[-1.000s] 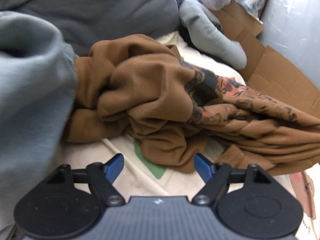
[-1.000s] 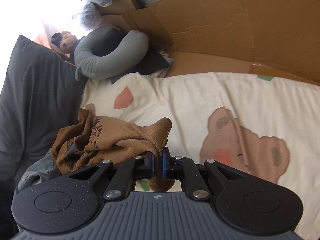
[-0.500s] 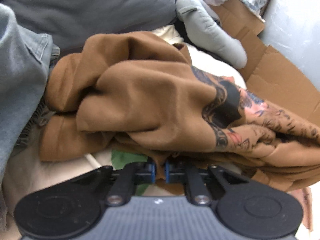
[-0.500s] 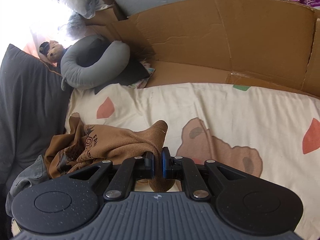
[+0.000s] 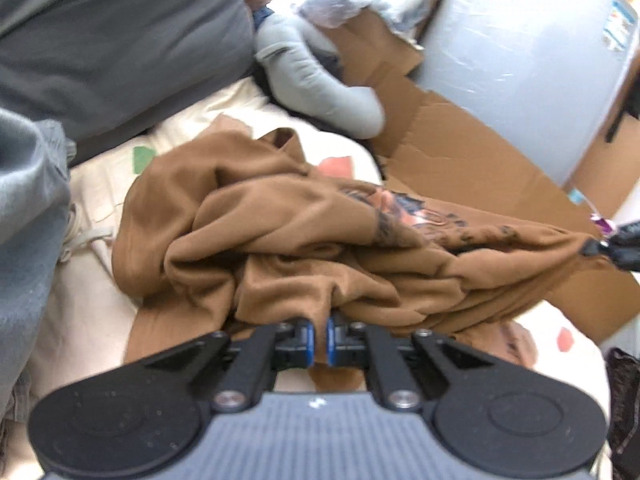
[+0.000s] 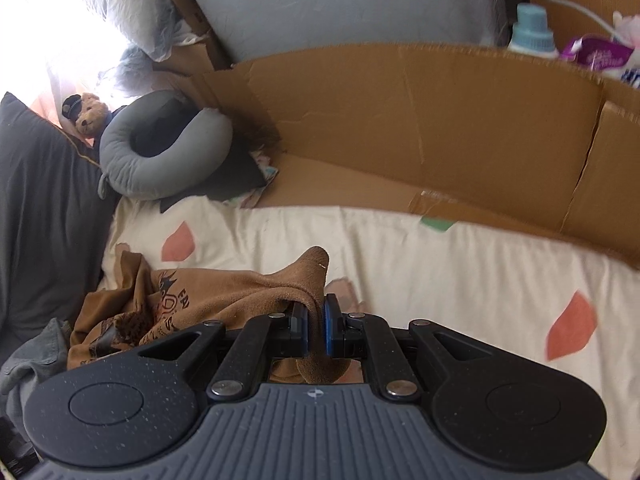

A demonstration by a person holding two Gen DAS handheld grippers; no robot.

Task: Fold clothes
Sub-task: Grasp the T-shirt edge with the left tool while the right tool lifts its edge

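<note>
A crumpled brown printed T-shirt lies bunched on the cream patterned bedsheet. My left gripper is shut on a fold at the shirt's near edge. In the right wrist view the same brown shirt trails off to the left, and my right gripper is shut on another edge of it, with a tip of cloth poking up above the blue pads. The right gripper's tip also shows at the far right of the left wrist view, pulling the shirt taut.
A grey garment hangs at the left. A dark grey pillow, a grey neck pillow and a teddy bear sit at the bed's head. Cardboard sheets line the far side; a bottle stands behind.
My left gripper went from open to shut on the shirt's near fold and drew back. The right gripper kept its hold and moved right, stretching the shirt out.
</note>
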